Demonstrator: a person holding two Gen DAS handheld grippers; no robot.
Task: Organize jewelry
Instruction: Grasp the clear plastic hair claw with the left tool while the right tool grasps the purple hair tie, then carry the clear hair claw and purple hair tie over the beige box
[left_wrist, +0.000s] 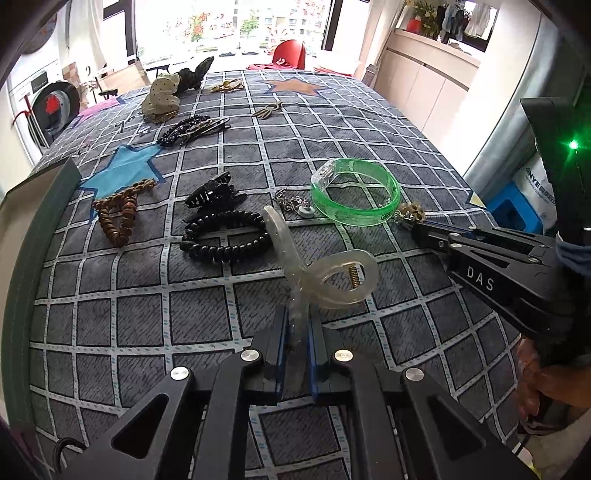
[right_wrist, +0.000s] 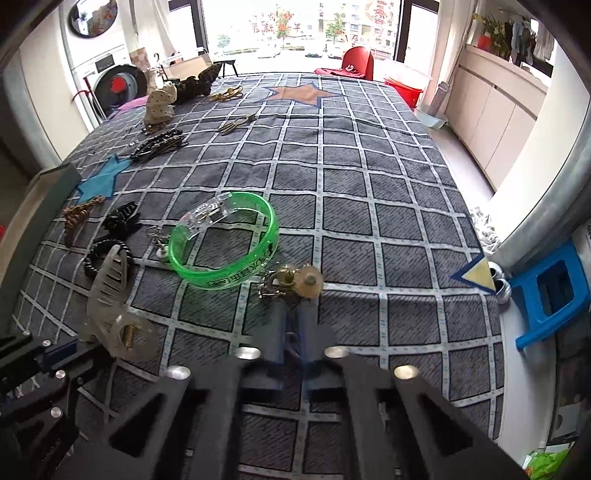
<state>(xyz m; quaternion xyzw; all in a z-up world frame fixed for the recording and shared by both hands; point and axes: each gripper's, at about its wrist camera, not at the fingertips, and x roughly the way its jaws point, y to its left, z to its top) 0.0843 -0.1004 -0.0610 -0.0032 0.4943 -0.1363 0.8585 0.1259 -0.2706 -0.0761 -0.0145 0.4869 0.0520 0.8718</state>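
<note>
My left gripper (left_wrist: 297, 321) is shut on a translucent claw hair clip (left_wrist: 325, 273), which stands up from its fingertips over the grey checked cloth (left_wrist: 351, 122). The right wrist view shows the same clip (right_wrist: 110, 295) at the left, in the left gripper (right_wrist: 83, 343). My right gripper (right_wrist: 293, 308) is shut on a small gold ornament (right_wrist: 301, 282) beside the green bangle (right_wrist: 225, 240). In the left wrist view the right gripper (left_wrist: 419, 226) comes in from the right, with the ornament (left_wrist: 412, 212) at its tip, close to the bangle (left_wrist: 354, 192).
On the cloth lie a black spiral tie (left_wrist: 225, 236), a black claw clip (left_wrist: 214, 194), a brown spiral tie (left_wrist: 118, 210), a silver chain piece (left_wrist: 295, 203), a beaded clip (left_wrist: 188, 129) and a spotted bow (left_wrist: 162, 96). A green-edged box (left_wrist: 40, 221) stands left. A blue stool (right_wrist: 550, 291) is beyond the right edge.
</note>
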